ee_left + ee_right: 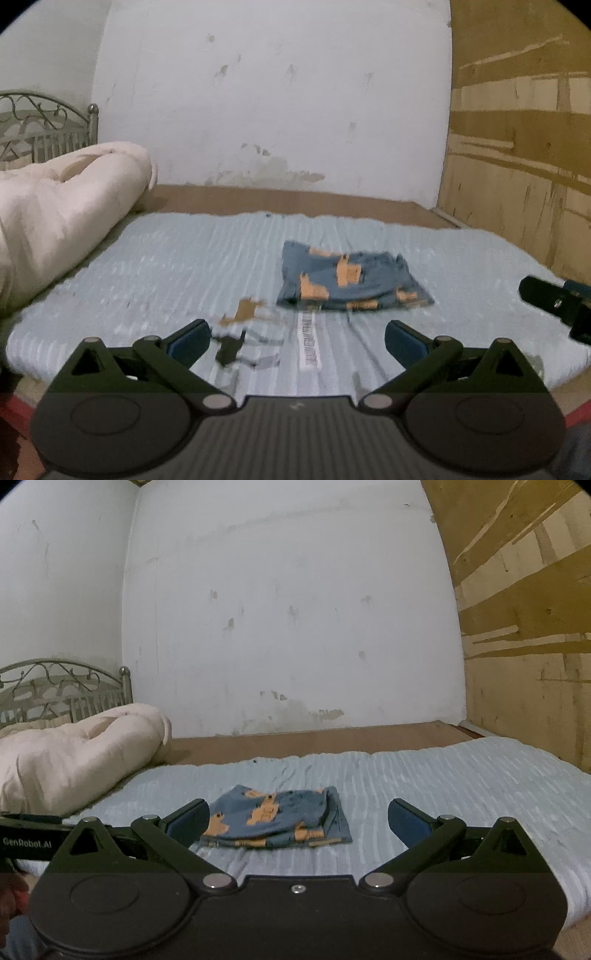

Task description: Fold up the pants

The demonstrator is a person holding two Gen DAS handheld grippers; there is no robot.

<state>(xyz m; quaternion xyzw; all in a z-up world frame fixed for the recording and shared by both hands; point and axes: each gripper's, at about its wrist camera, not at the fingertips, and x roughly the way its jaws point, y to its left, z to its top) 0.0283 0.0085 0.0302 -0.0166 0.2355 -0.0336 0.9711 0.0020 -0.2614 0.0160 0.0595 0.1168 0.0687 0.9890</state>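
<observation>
The pants (351, 282) are blue with orange prints and lie folded into a small flat bundle on the light blue bed cover (166, 266). They also show in the right wrist view (280, 819). My left gripper (297, 341) is open and empty, held back from the bundle near the front of the bed. My right gripper (298, 821) is open and empty, just in front of the bundle. The right gripper's body shows at the right edge of the left wrist view (557, 302). The left gripper's body shows at the left edge of the right wrist view (29, 840).
A rolled cream duvet (55, 214) lies at the left of the bed, before a metal headboard (44, 129). A white wall (277, 92) stands behind and a wooden panel (524, 147) at the right. Brown bare mattress edge (295, 199) runs along the back.
</observation>
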